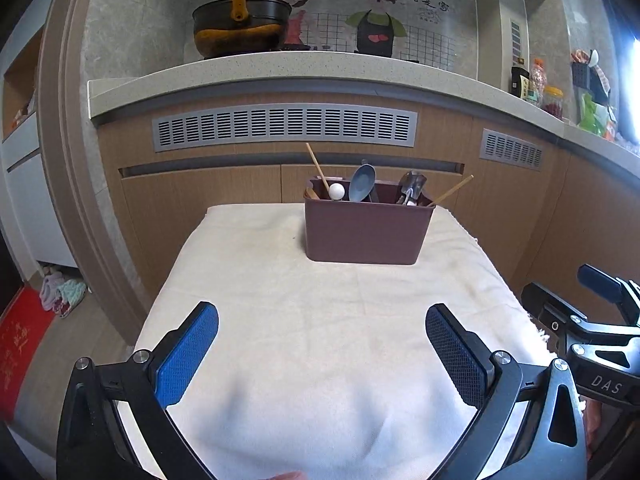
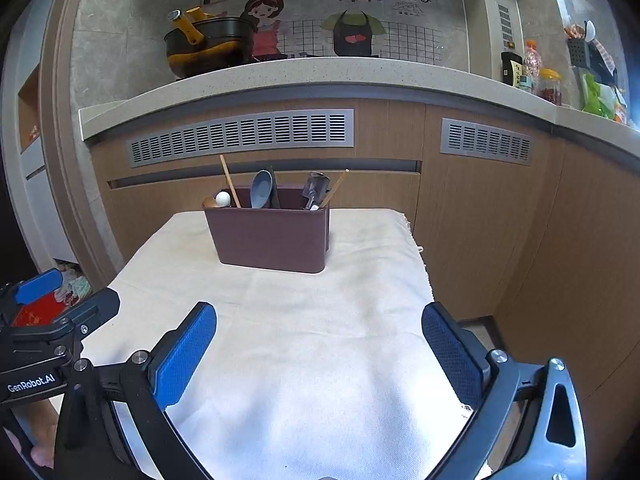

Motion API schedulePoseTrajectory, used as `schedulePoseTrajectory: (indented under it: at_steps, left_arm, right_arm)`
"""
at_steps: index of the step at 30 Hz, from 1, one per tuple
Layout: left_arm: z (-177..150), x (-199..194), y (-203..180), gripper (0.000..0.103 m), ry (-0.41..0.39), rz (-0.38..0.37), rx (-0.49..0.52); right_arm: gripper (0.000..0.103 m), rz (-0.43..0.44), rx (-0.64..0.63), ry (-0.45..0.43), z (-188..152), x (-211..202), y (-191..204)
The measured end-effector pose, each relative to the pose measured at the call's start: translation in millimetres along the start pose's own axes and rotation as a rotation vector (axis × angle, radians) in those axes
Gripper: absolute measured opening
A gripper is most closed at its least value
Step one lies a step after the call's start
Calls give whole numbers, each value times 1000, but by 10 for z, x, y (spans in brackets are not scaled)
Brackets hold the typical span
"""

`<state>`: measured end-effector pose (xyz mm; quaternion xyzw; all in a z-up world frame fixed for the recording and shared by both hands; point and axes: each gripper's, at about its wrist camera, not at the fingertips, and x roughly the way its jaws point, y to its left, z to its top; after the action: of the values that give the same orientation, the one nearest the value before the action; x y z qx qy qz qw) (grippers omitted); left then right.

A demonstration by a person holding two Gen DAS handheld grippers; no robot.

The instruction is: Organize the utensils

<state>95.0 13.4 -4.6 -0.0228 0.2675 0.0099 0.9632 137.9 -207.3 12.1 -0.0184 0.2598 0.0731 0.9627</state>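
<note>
A brown utensil holder [image 1: 366, 230] stands at the far end of the cloth-covered table; it also shows in the right wrist view [image 2: 272, 238]. In it stand a blue-grey spoon [image 1: 362, 184], a white ball-ended utensil [image 1: 337, 191], wooden chopsticks [image 1: 318, 168] and metal utensils [image 1: 412, 189]. My left gripper [image 1: 322, 320] is open and empty over the near part of the cloth. My right gripper [image 2: 319, 320] is open and empty beside it, also well short of the holder.
The cream cloth [image 1: 320, 320] covers a small table. Behind it are wooden cabinets with grey vents [image 1: 284, 128] and a stone counter [image 1: 280, 68] with a black pot [image 1: 240, 24]. Jars and bags [image 1: 560, 92] sit at the right. The right gripper's body [image 1: 592, 320] is at the table's right edge.
</note>
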Motion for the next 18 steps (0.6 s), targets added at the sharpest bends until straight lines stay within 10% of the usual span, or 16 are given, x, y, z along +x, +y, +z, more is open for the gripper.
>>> schedulePoseTrajectory:
  at_steps: [18]
  left_arm:
    - [8,26,-14,103,13,2,17]
  right_arm:
    - [102,2,3,5,-28,-7,-63]
